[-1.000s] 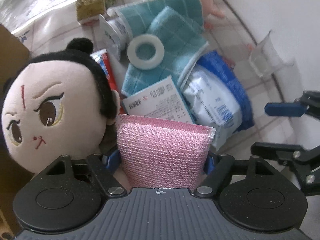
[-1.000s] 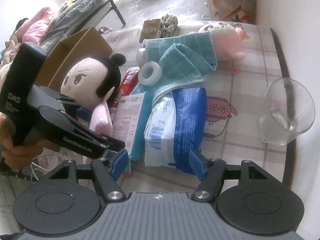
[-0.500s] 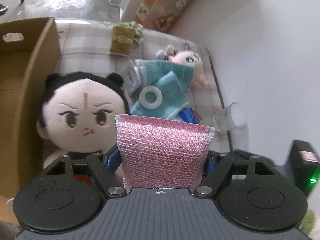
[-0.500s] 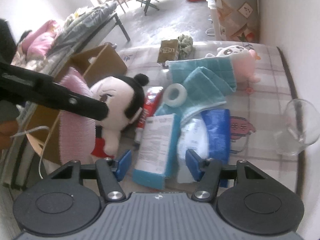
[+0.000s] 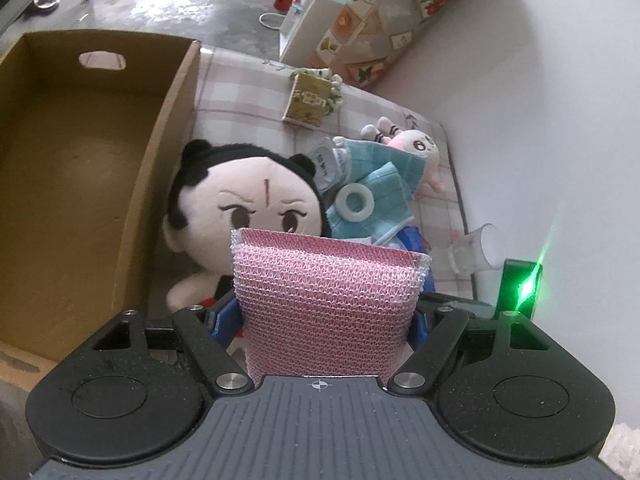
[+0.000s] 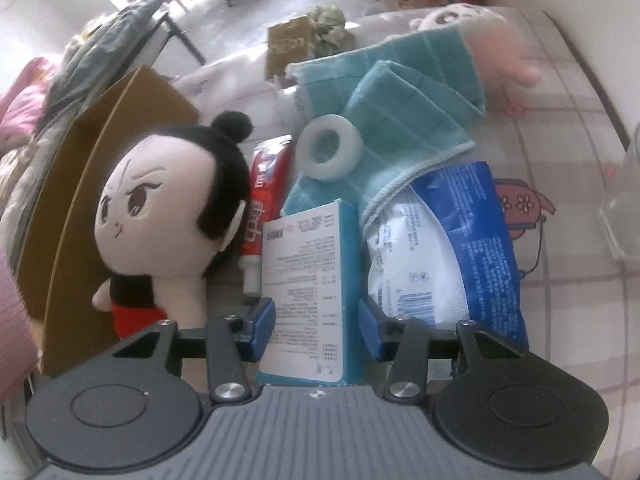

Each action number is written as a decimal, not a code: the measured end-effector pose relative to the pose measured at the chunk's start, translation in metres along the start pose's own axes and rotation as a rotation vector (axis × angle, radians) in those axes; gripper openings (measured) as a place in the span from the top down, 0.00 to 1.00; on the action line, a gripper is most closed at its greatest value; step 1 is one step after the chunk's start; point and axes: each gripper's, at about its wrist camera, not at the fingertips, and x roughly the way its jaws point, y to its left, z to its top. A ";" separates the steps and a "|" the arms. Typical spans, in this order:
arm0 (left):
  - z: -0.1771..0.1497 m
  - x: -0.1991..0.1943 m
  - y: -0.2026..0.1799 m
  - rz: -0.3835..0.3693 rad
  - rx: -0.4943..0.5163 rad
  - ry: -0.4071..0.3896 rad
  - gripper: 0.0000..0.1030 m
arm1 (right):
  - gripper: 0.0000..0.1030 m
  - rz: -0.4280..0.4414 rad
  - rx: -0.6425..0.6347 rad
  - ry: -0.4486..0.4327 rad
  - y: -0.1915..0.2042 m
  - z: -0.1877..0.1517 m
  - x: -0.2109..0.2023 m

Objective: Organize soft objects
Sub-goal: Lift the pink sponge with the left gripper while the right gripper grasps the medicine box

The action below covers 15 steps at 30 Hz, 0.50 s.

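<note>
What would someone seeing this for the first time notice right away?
Probably the pink mesh sponge clamped in the left gripper, filling the middle of that view. Behind it sits a black-haired plush doll beside an open cardboard box. The right gripper is closing around a blue and white carton lying by a blue wipes pack.

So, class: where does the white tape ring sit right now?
In the right wrist view, the white tape ring lies on the folded teal cloth, right of the red toothpaste tube and beyond the teal box.
</note>
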 end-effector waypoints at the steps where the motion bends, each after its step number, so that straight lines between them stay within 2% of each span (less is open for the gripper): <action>1: -0.001 -0.001 0.003 0.000 -0.005 0.002 0.25 | 0.52 -0.006 0.007 -0.002 0.001 0.000 0.002; 3: -0.003 -0.003 0.007 -0.002 -0.011 0.002 0.25 | 0.47 -0.006 0.024 0.008 0.002 0.001 0.008; 7: -0.005 -0.009 0.015 0.002 -0.015 0.000 0.25 | 0.46 -0.021 0.042 0.012 0.003 0.002 0.018; 8: -0.005 -0.010 0.017 0.002 -0.017 -0.001 0.25 | 0.49 -0.028 0.035 0.011 0.005 0.001 0.019; 9: -0.005 -0.012 0.019 0.002 -0.018 -0.002 0.25 | 0.59 -0.039 0.023 0.013 0.007 0.001 0.020; 15: -0.006 -0.016 0.029 0.012 -0.024 -0.007 0.25 | 0.84 -0.128 -0.099 -0.004 0.024 -0.006 0.009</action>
